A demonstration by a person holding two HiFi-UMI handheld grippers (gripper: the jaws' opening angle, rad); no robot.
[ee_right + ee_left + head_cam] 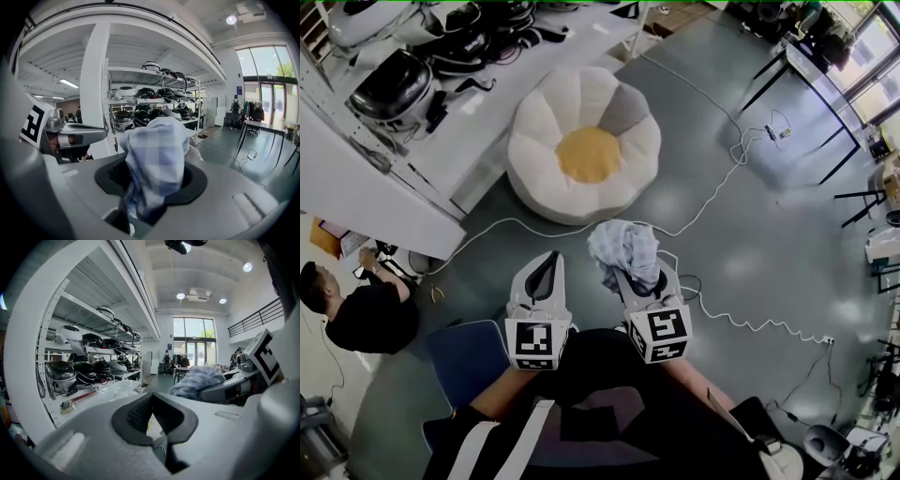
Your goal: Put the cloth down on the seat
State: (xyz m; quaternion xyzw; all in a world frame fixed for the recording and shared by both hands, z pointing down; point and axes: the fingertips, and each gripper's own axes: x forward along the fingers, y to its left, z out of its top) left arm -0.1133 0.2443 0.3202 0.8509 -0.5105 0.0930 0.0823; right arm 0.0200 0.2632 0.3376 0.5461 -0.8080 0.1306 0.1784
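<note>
The right tongs (pixel 634 277) (pixel 154 183) are closed on a pale blue checked cloth (pixel 623 249) (pixel 154 150). Their jaws stand partly apart with the bunched fabric filling the gap, and the rest of the cloth billows up over the tips.

The left tongs (pixel 550 260) (pixel 151 417) sit just beside the right tongs at about the same height. Their jaws are drawn together to a narrow wedge with nothing between them. In the left gripper view the cloth (pixel 196 380) shows off to their right.

The seat, a white flower-shaped floor cushion (pixel 584 141) with a yellow middle, lies ahead of both tongs, well apart from them. The cloth does not touch it.

A white cable (pixel 741 324) runs over the grey floor (pixel 769 234) between the tongs and the cushion. A shelving rack (pixel 150 101) stands ahead and to the left of the tongs. A person in black (pixel 366 319) sits far off to the left of the left tongs.
</note>
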